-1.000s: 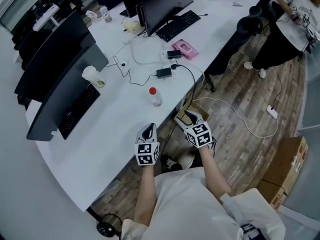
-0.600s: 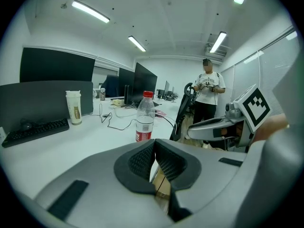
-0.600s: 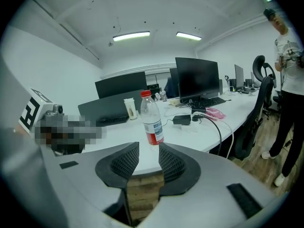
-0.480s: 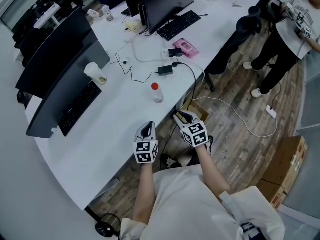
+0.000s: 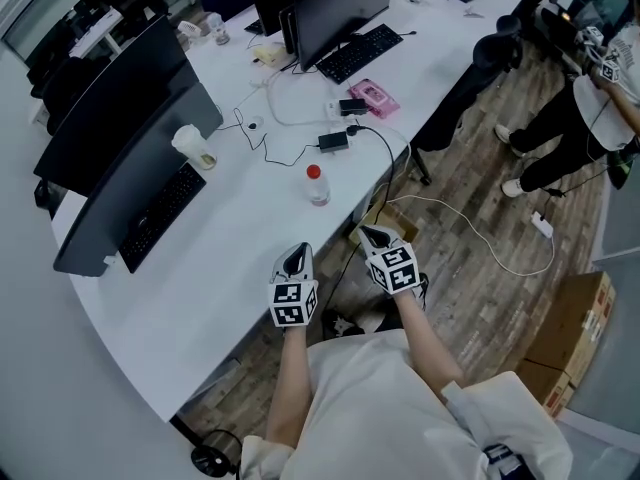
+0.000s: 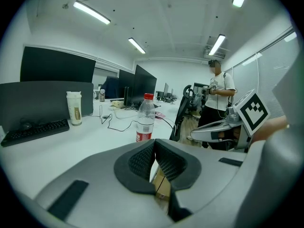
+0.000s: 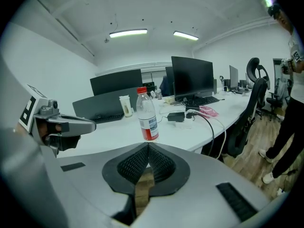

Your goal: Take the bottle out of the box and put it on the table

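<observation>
A clear water bottle (image 5: 316, 184) with a red cap and red label stands upright on the white table (image 5: 230, 258), near its front edge. It also shows ahead in the left gripper view (image 6: 145, 120) and the right gripper view (image 7: 147, 115). My left gripper (image 5: 296, 255) hovers over the table edge below the bottle, its jaws shut on nothing (image 6: 154, 144). My right gripper (image 5: 370, 234) is just off the table edge, above an open cardboard box (image 5: 388, 220) on the floor. Its jaws (image 7: 147, 147) are shut and hold nothing.
Monitors (image 5: 130, 138), keyboards (image 5: 355, 50), a paper cup (image 5: 190, 148), a pink pack (image 5: 372, 98) and a power adapter (image 5: 333, 142) with cables lie farther back on the table. An office chair (image 5: 500, 43) and a standing person (image 5: 600, 108) are at right; cardboard boxes (image 5: 570, 338) sit on the floor.
The right gripper's jaws have closed from wide open to shut over the box, with nothing in them. The bottle stays put on the table. The person in the background has stepped right.
</observation>
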Action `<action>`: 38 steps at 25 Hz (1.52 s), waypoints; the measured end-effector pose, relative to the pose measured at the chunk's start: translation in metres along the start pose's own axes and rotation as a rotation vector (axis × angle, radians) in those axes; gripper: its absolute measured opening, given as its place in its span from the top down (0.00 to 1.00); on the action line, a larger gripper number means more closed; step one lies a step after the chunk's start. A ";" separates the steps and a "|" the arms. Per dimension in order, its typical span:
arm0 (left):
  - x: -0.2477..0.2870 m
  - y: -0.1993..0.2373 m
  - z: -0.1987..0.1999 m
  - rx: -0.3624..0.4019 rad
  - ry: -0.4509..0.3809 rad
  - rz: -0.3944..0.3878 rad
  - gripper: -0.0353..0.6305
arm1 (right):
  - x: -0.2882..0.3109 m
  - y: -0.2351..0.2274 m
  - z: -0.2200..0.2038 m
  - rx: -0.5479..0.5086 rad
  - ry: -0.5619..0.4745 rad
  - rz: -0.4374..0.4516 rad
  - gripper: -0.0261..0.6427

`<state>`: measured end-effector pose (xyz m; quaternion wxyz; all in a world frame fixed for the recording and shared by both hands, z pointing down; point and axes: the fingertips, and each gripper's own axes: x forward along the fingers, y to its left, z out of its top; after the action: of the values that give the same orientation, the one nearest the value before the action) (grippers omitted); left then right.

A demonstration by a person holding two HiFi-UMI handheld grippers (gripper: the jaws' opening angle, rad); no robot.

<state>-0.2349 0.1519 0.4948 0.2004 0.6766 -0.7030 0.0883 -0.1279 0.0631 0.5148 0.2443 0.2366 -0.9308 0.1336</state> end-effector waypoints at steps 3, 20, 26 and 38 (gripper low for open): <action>0.000 -0.001 0.001 -0.003 -0.004 -0.002 0.93 | -0.002 0.000 0.000 0.000 0.004 0.001 0.90; 0.002 -0.008 -0.003 -0.040 -0.007 -0.021 0.93 | -0.002 0.008 0.001 0.006 -0.005 0.021 0.90; 0.002 -0.007 -0.004 -0.040 0.000 -0.024 0.93 | -0.001 0.010 -0.002 0.015 0.000 0.031 0.90; 0.003 -0.011 -0.007 -0.042 0.005 -0.030 0.93 | -0.001 0.012 -0.005 0.027 0.005 0.044 0.90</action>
<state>-0.2227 0.1510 0.5009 0.2176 0.6824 -0.6940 0.0722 -0.1314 0.0758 0.5166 0.2402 0.2192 -0.9333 0.1522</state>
